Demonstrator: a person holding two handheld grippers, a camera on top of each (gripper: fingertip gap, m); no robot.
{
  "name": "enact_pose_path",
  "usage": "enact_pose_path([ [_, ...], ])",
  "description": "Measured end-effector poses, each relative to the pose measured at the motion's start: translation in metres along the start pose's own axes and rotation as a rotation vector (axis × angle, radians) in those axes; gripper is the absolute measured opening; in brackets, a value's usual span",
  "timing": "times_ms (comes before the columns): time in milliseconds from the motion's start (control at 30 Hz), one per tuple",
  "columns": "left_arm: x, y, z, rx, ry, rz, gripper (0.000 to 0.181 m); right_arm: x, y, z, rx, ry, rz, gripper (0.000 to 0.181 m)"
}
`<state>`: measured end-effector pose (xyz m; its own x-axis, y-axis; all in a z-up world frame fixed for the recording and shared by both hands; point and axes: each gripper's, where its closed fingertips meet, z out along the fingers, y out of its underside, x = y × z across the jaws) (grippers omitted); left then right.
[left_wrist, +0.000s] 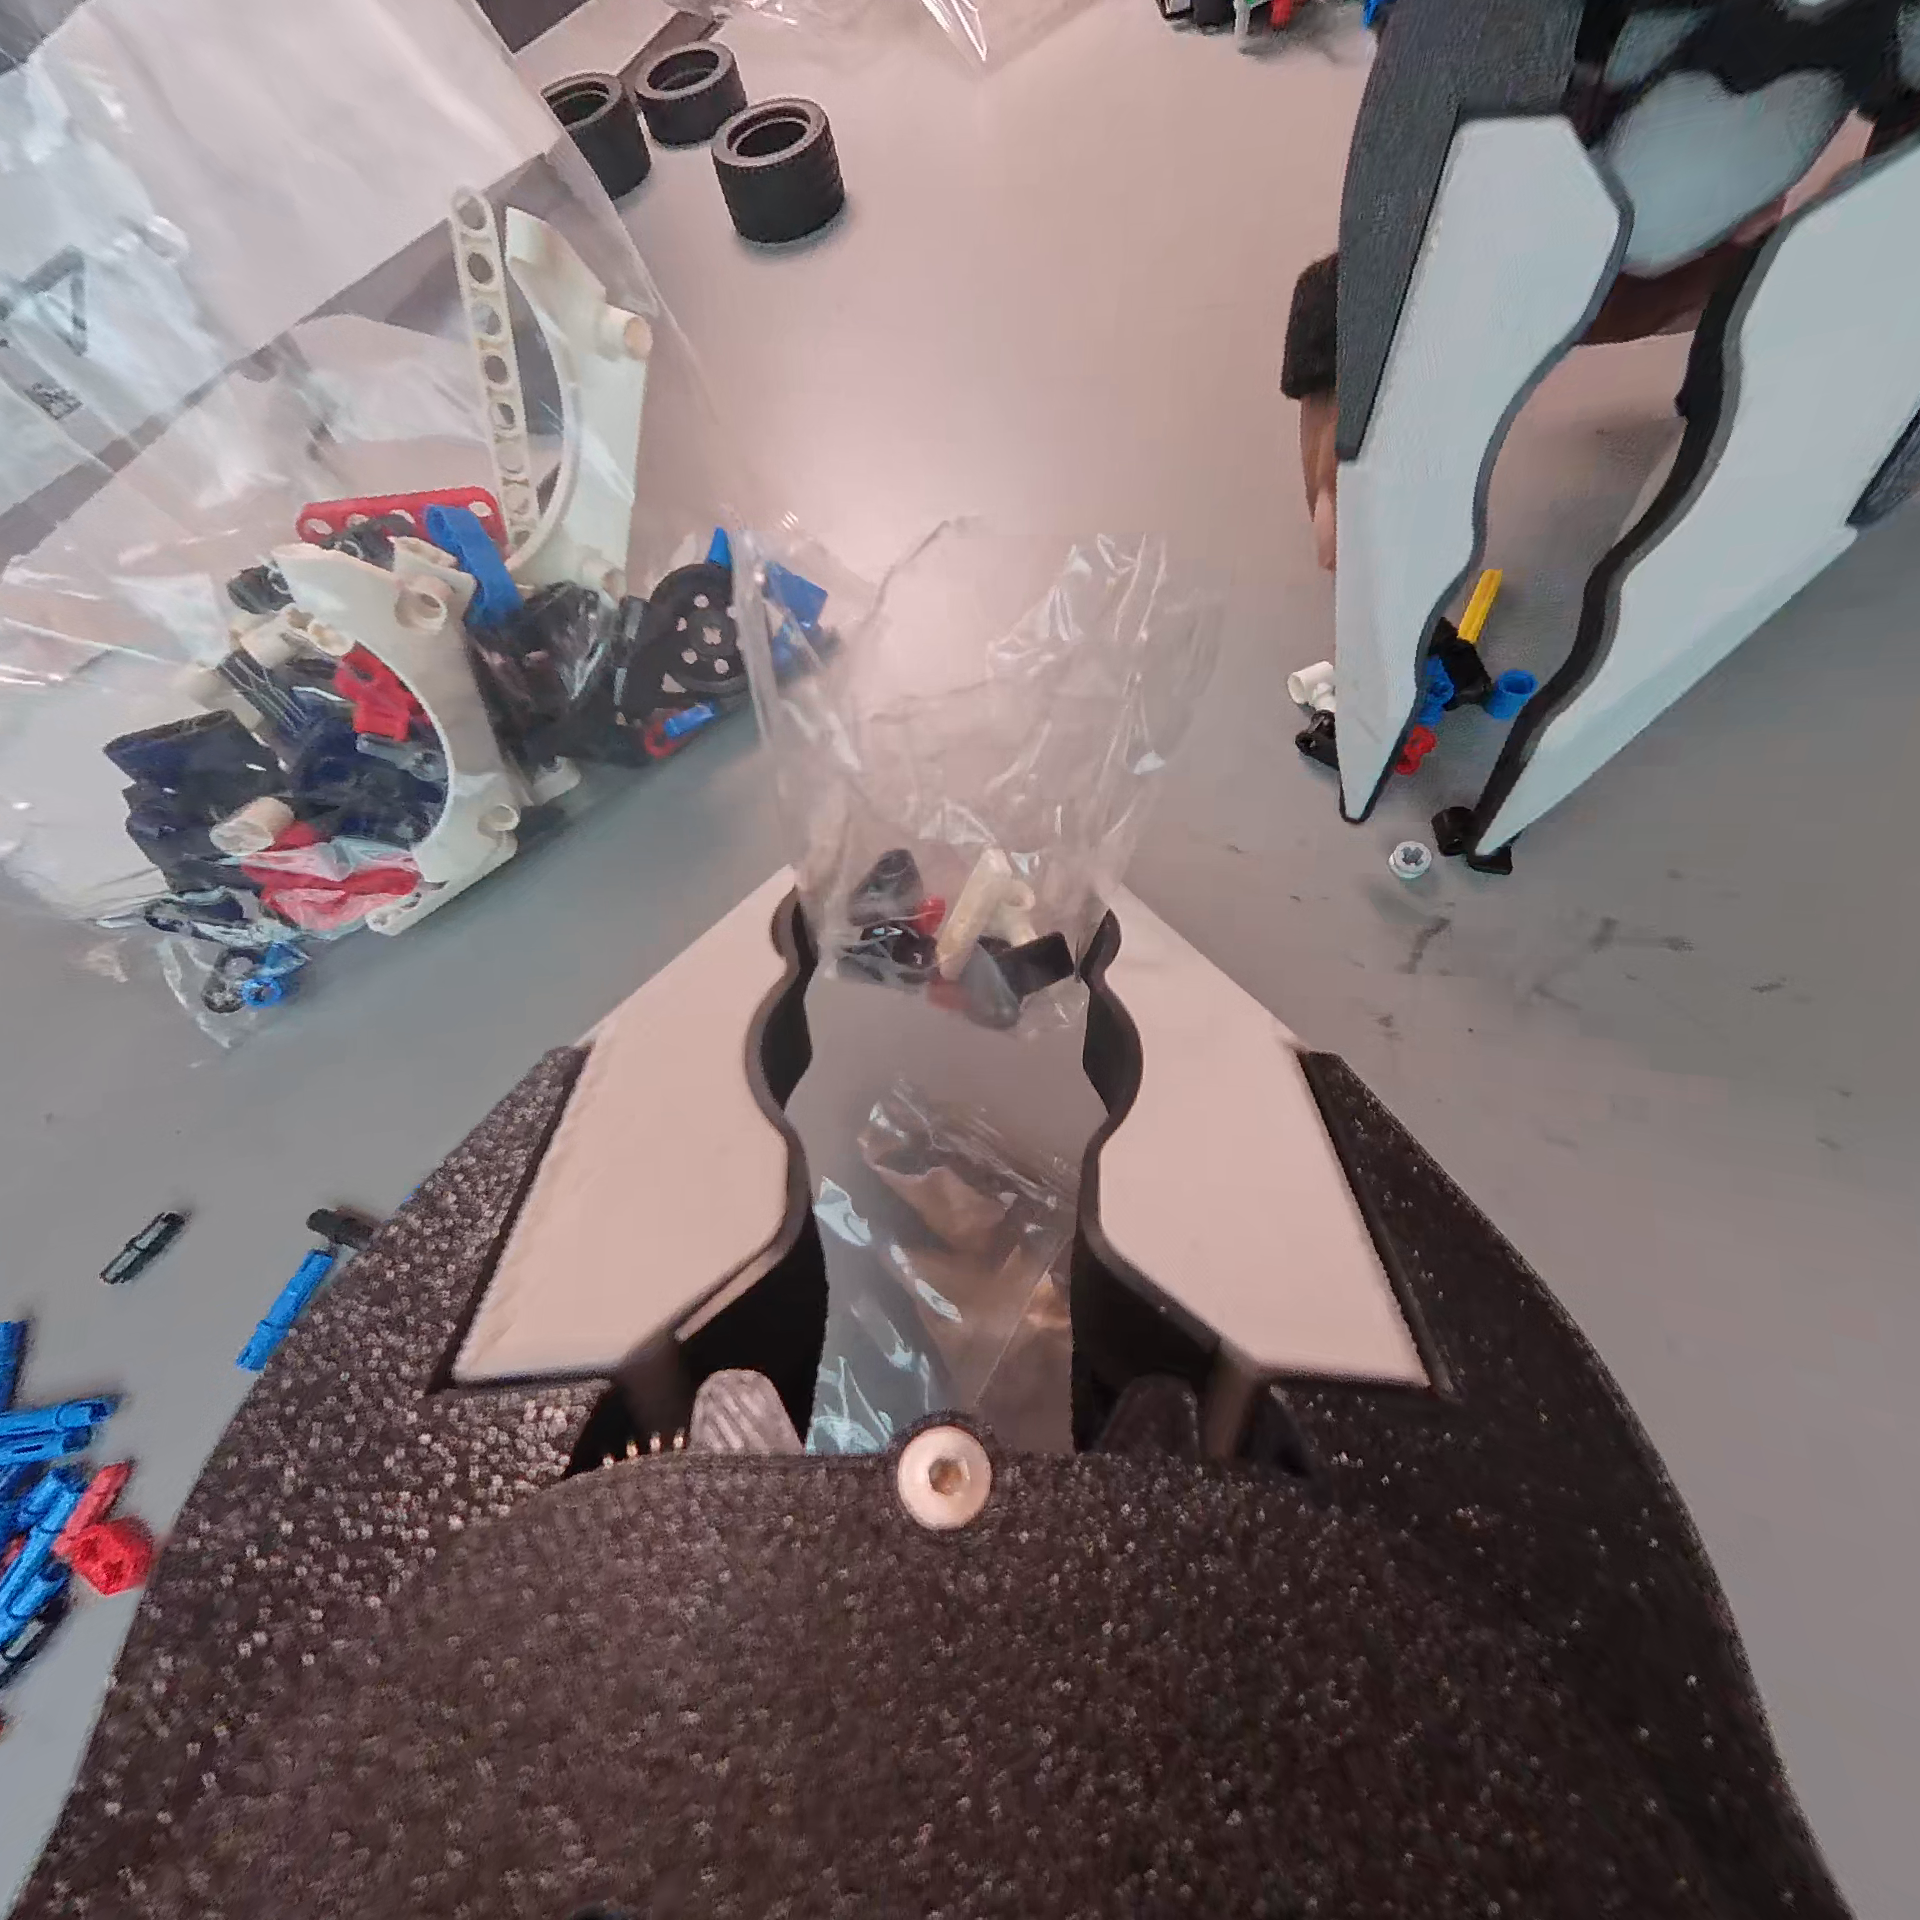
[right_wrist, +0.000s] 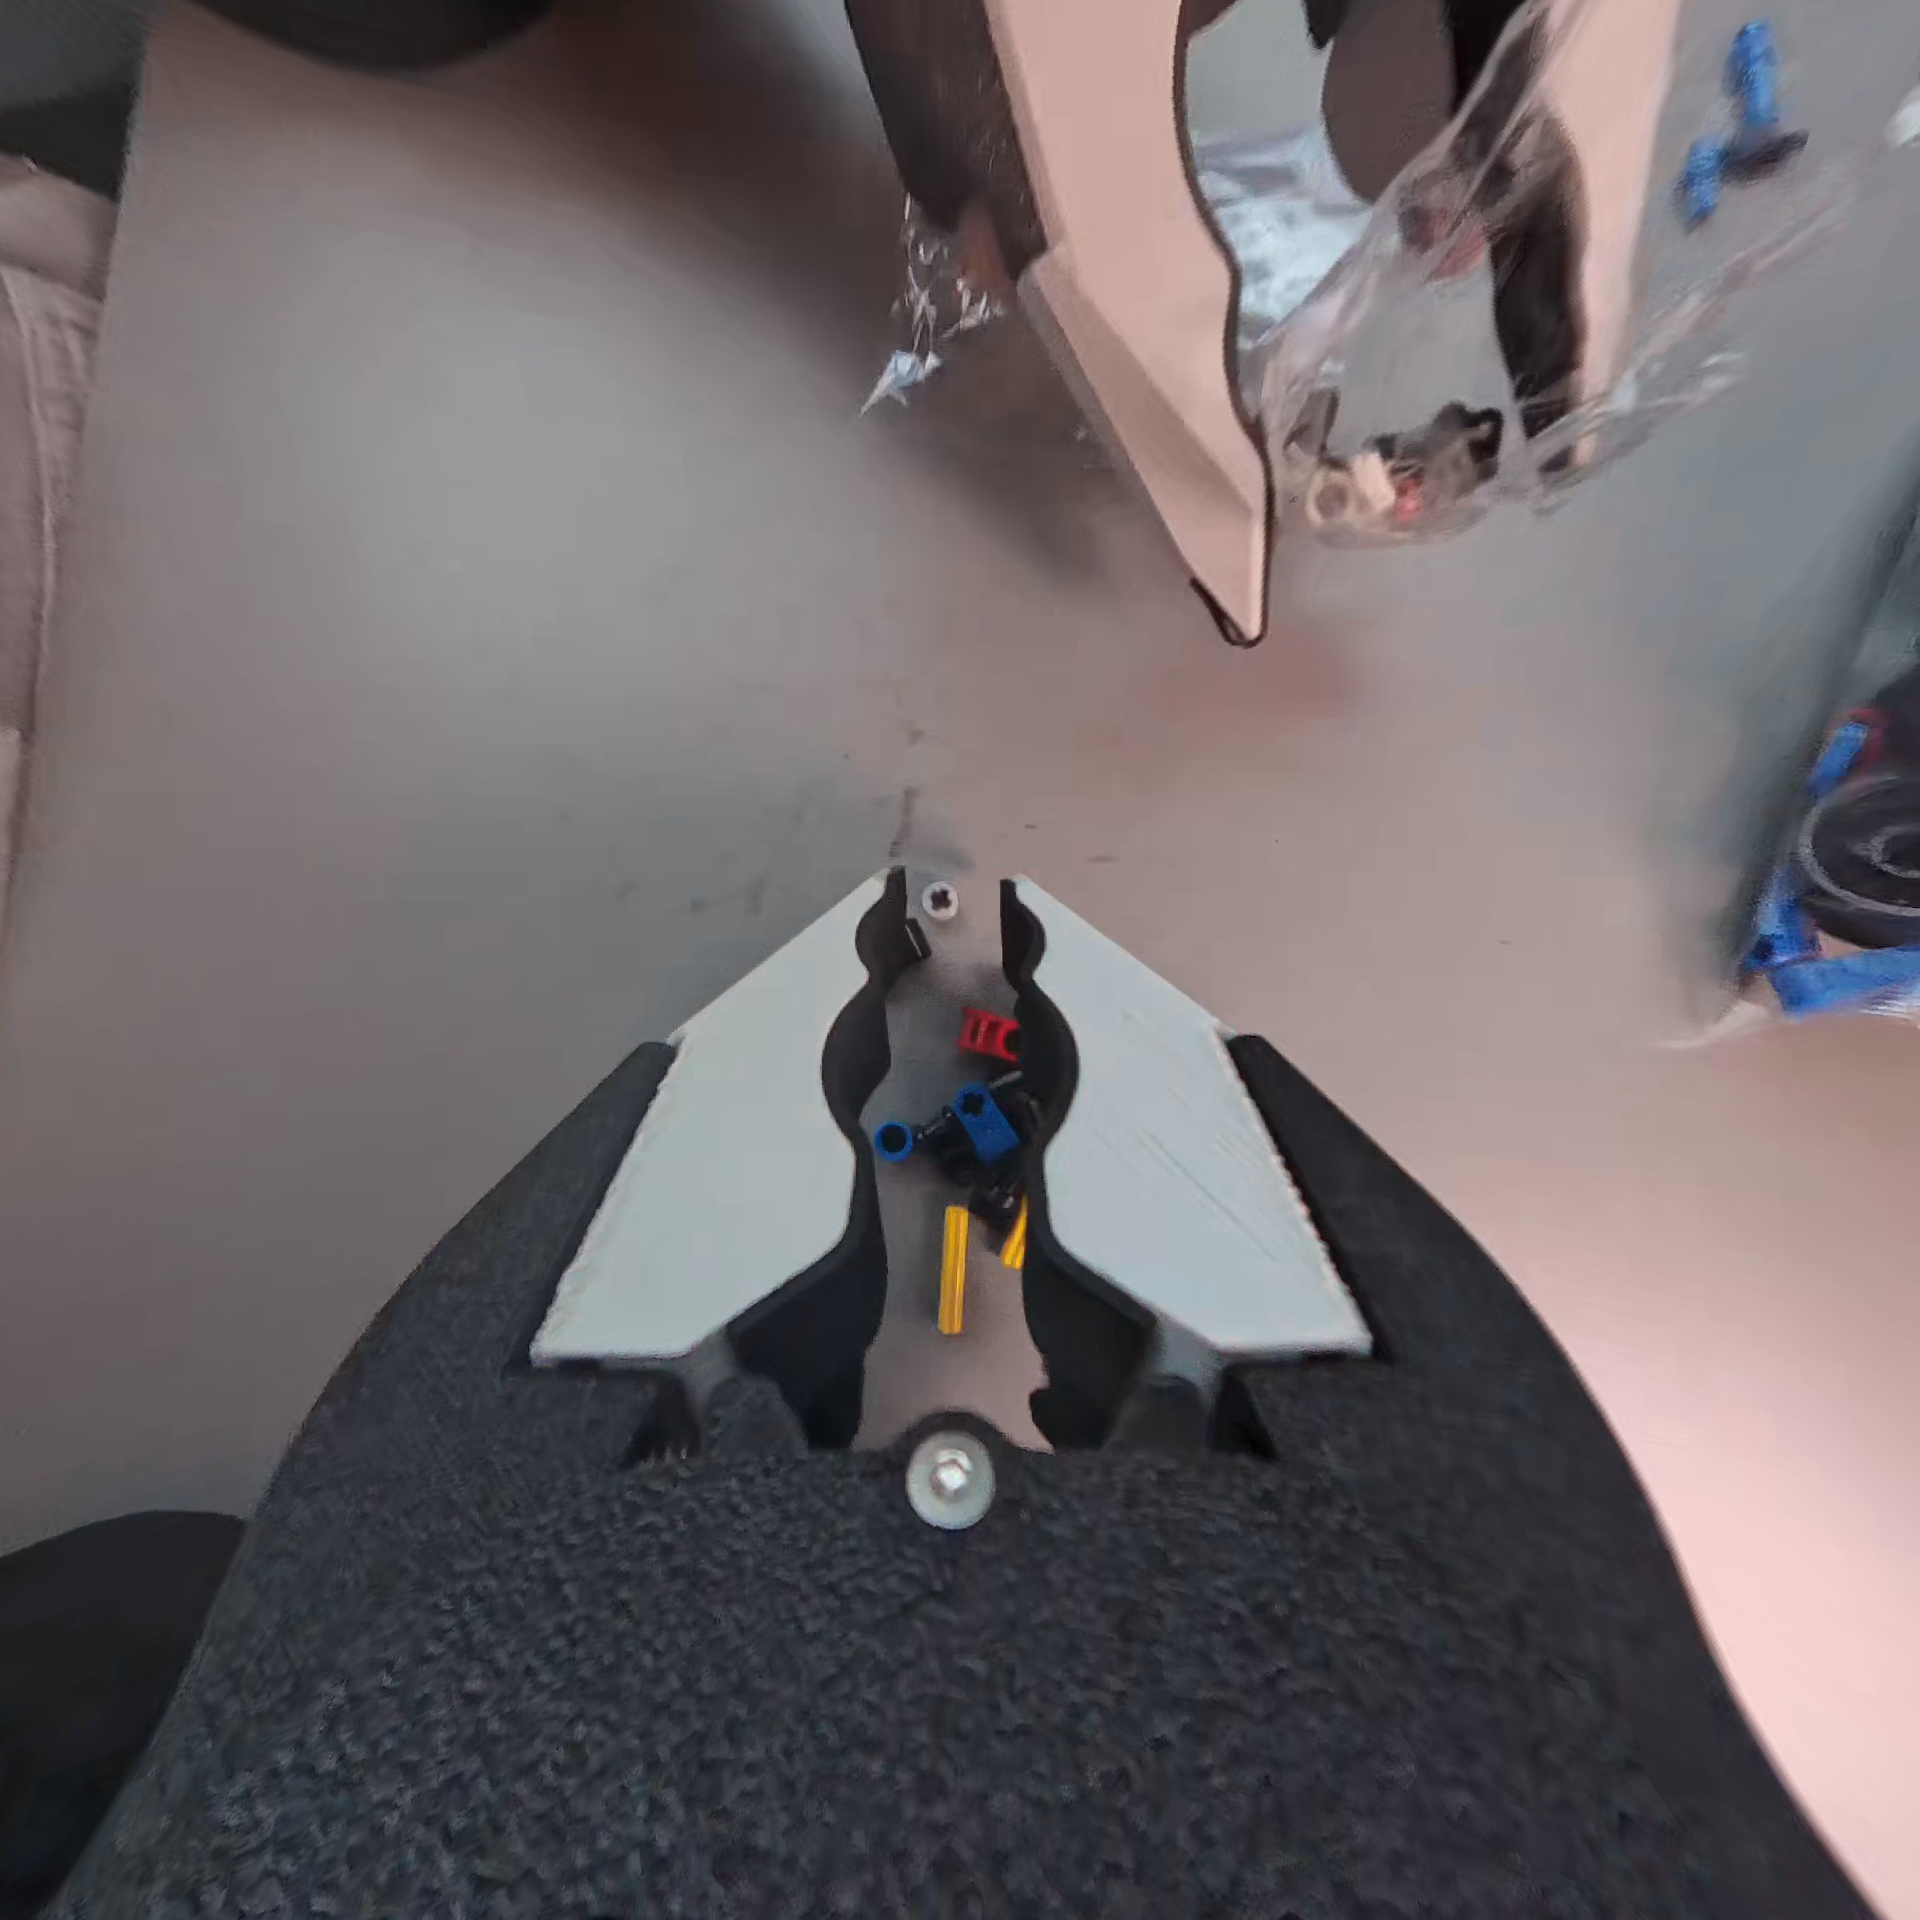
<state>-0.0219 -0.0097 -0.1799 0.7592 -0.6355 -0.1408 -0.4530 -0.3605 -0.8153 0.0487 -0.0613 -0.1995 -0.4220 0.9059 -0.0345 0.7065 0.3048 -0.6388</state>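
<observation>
My left gripper (left_wrist: 951, 914) is closed on a small clear bag (left_wrist: 966, 779), pressing it from both sides. Small black, white and red building parts (left_wrist: 956, 935) sit in the bag between the fingertips. The right wrist view shows this bag (right_wrist: 1455, 343) hanging between the left fingers (right_wrist: 1143, 364) above the grey table. My right gripper (right_wrist: 951, 883) is open, tips down at the table (right_wrist: 520, 623), straddling a little pile of red, blue and black parts (right_wrist: 966, 1132) and a yellow axle (right_wrist: 952, 1283). A small grey round piece (right_wrist: 940, 900) lies between its tips. It also appears in the left wrist view (left_wrist: 1423, 826).
A large clear bag (left_wrist: 364, 675) of white, red, blue and black parts lies at the left. Three black tyres (left_wrist: 779, 171) stand behind it. Loose blue and red pins (left_wrist: 52, 1507) lie at the near left. A torn plastic scrap (right_wrist: 925, 343) lies on the table.
</observation>
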Motion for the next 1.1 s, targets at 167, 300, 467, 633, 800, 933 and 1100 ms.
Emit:
enact_pose_path([
  [167, 0.000, -0.002, 0.000, 0.011, -0.002, 0.005, 0.050, 0.002, 0.007, 0.008, -0.078, 0.027, -0.020, 0.006],
  [300, 0.002, 0.000, 0.001, 0.001, 0.001, 0.015, 0.050, 0.003, 0.004, 0.009, -0.065, 0.045, -0.054, 0.006],
  [467, 0.006, 0.004, 0.003, -0.024, 0.001, 0.057, 0.050, 0.027, -0.049, -0.025, 0.333, 0.117, 0.002, 0.006],
  [633, 0.013, 0.007, 0.007, -0.054, -0.009, 0.138, 0.050, 0.051, -0.077, -0.055, 0.545, 0.209, 0.083, 0.006],
  [800, 0.017, 0.005, 0.007, -0.045, -0.003, 0.140, 0.049, 0.049, -0.078, -0.037, 0.507, 0.239, 0.039, 0.014],
  [933, 0.010, 0.004, 0.005, -0.029, -0.004, 0.093, 0.049, 0.052, -0.078, -0.060, 0.570, 0.176, 0.122, 0.034],
  [1100, 0.000, 0.006, 0.003, -0.031, -0.035, 0.065, 0.049, 0.028, -0.025, -0.039, 0.254, 0.047, 0.089, 0.033],
])
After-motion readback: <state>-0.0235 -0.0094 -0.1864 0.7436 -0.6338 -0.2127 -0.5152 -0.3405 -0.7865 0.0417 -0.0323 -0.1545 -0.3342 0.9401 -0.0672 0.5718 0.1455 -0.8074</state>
